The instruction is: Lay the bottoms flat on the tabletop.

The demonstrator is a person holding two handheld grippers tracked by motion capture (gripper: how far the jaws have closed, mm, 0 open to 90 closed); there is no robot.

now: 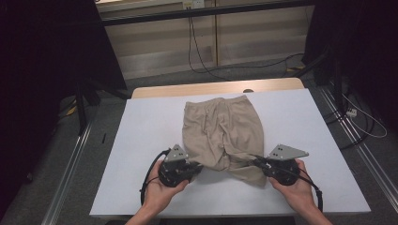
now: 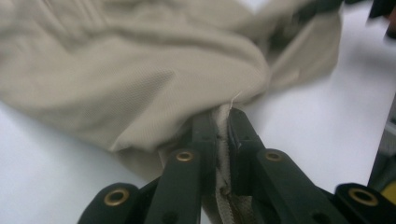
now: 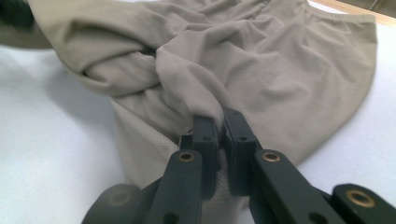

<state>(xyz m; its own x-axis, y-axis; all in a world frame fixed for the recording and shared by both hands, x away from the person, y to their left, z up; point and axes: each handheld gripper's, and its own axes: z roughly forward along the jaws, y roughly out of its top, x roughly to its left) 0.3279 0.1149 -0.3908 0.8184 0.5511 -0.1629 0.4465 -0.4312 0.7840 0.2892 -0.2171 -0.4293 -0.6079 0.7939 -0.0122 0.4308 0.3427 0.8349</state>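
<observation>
Two grippers, both clamped on the same garment: beige shorts (image 1: 223,133) lying on a white table (image 1: 141,136).

Left gripper (image 1: 196,167): jaws nearly closed, pinching a hem edge of the shorts. In the left gripper view the black pads squeeze a pale stitched band (image 2: 223,140) of folded cloth, a loose thread sticking up from it. Cloth bunches into soft rounded folds just past the tips.

Right gripper (image 1: 257,161): jaws likewise nearly closed, with a pinch of the fabric between them. In the right gripper view the fabric (image 3: 261,70) rises in a creased ridge at the tips, then spreads out flat toward the curved far edge.

Shorts: fine-knit mesh weave, matte, thin and limp (the weave reads clearly in both gripper views). Elastic waistband end sits at the far side of the table, smooth and roughly rectangular; near end is crumpled and twisted between the two grippers, leg openings drawn in toward each other.

Table: flat matte white sheet, light wood edge (image 1: 216,87) showing at the far side. Grey three-cornered plates top both grippers, black cables trailing back past the hands.
</observation>
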